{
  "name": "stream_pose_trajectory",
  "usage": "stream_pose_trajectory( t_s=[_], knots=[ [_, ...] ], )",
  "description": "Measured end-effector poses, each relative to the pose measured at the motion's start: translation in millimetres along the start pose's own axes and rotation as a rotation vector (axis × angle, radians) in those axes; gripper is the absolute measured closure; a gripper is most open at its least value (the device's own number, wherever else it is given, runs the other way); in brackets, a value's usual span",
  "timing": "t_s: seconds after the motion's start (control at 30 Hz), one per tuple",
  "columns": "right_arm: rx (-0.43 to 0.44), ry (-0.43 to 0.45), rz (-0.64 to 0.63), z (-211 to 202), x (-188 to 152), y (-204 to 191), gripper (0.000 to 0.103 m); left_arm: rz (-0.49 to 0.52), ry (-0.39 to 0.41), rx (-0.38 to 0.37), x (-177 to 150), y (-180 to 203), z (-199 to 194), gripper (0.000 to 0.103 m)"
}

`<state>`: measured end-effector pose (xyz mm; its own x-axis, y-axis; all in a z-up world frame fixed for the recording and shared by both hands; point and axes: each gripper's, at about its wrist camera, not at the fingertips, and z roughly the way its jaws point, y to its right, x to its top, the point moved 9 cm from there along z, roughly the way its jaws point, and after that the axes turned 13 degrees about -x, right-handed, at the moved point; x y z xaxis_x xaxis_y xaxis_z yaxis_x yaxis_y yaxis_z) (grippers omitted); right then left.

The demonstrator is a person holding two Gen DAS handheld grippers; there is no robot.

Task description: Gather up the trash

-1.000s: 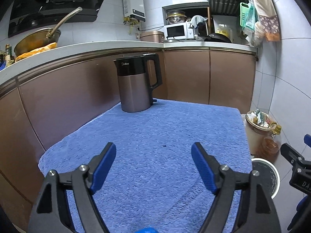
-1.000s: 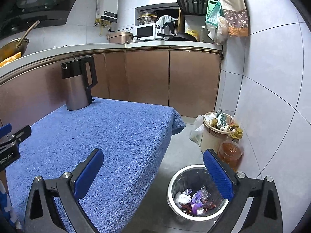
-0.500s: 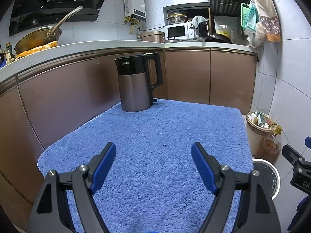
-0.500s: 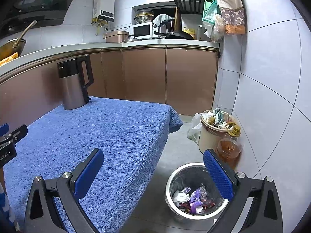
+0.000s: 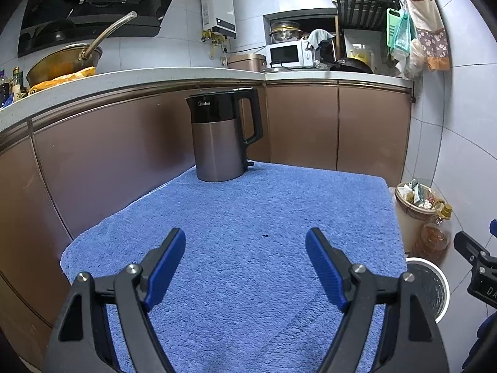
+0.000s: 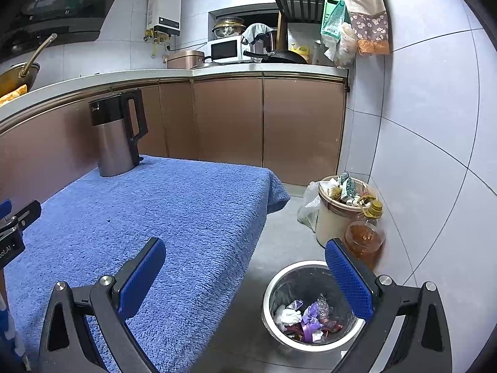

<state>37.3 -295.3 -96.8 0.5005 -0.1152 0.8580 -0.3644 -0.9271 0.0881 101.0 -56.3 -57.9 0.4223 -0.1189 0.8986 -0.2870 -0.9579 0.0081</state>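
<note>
Blue towel-covered table (image 5: 236,248) — kettle (image 5: 220,136) at far corner, perhaps one dark speck (image 5: 265,235).

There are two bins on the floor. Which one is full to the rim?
The beige bin by the wall, beside the oil bottle, with trash heaped above its rim. The metal bin holds only a few wrappers at the bottom.

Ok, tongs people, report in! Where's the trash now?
Left tongs open, empty, over blue towel. Right tongs open, empty. Wrappers in floor bin. Only kettle on towel; nothing blocking.
</note>
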Motion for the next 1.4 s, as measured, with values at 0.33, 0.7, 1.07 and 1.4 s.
stream_pose_trajectory(
  t_s=[0.33, 0.7, 1.07, 1.4],
  knots=[
    [0.001, -0.003, -0.005, -0.1, 0.2, 2.4, 0.0, -0.014, -0.003, 0.009, 1.2, -6.7, 1.3, 0.024],
    [0.003, -0.005, -0.01, 1.0, 0.6, 2.3, 0.0, -0.02, -0.003, 0.011, 0.3, -9.9, 0.6, 0.024],
    [0.0, -0.008, -0.013, 1.2, -0.1, 2.3, 0.0, -0.021, -0.005, 0.015, -1.3, -11.8, -0.9, 0.024],
    [0.005, -0.012, -0.019, 3.1, -3.1, 3.6, 0.0, -0.021, -0.01, 0.018, -3.3, -15.4, 0.1, 0.024]
  ],
)
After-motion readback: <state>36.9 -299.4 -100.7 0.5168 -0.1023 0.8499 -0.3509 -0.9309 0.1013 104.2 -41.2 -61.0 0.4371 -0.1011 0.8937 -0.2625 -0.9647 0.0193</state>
